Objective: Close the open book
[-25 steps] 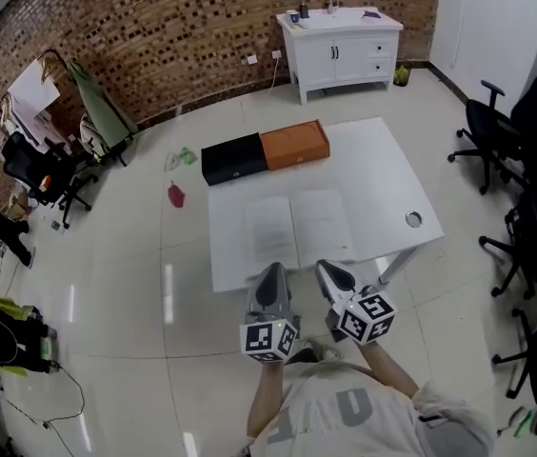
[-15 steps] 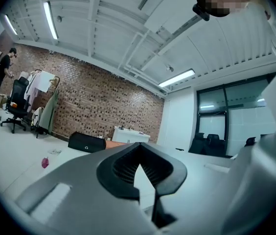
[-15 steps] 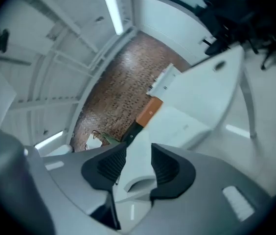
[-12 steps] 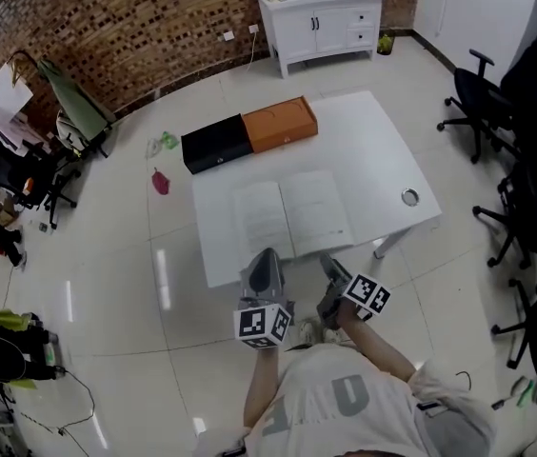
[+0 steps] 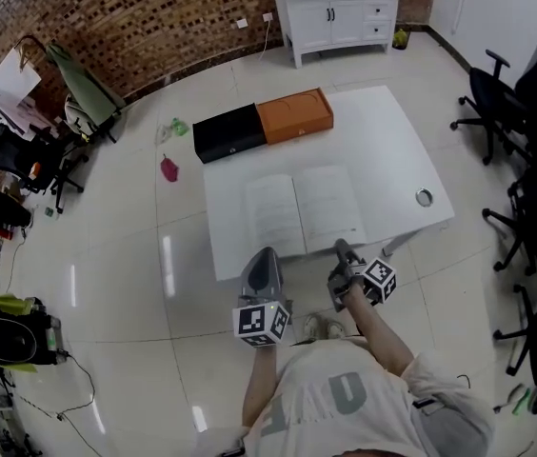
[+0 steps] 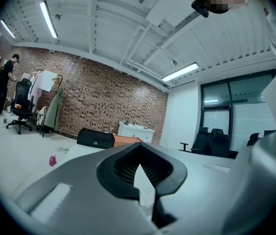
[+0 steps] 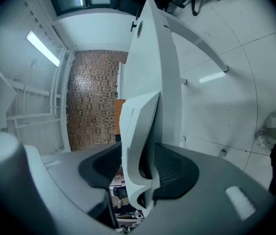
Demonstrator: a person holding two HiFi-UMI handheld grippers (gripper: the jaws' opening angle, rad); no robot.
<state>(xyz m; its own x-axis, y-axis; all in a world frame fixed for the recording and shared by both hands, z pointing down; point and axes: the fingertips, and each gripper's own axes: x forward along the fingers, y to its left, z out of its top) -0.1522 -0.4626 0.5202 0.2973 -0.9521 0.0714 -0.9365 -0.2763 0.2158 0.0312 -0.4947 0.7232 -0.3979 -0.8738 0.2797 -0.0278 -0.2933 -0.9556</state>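
Big white table [image 5: 392,150] below me. The open book [image 5: 305,209] lies flat on its near half, pages up, with its near edge close to the table's front edge. The black-and-orange box [image 5: 264,129] sits well beyond it.

My left gripper [image 5: 265,263] hangs just off the front edge, in line with the left page, jaws together and nothing in them.

My right gripper [image 5: 342,251] is rolled onto its side at the front edge, below the right-hand page. Its jaws have just been opening and stand wide now, with a white edge [image 7: 139,131] between them and no pad pressing on it. Whether that's only the table's lip or the book's right half too, I can't quite say from this skewed view.

The step in hand, as I read it, is getting hold of the right half to fold it over. To do it well, the lower jaw should slip between cover and table, not under the table itself. I'd pinch near the outer corner and take cover and pages together. Then I'd swing them in an arc about the spine, not drag them. The left jaws could press the left page so the book doesn't skate.
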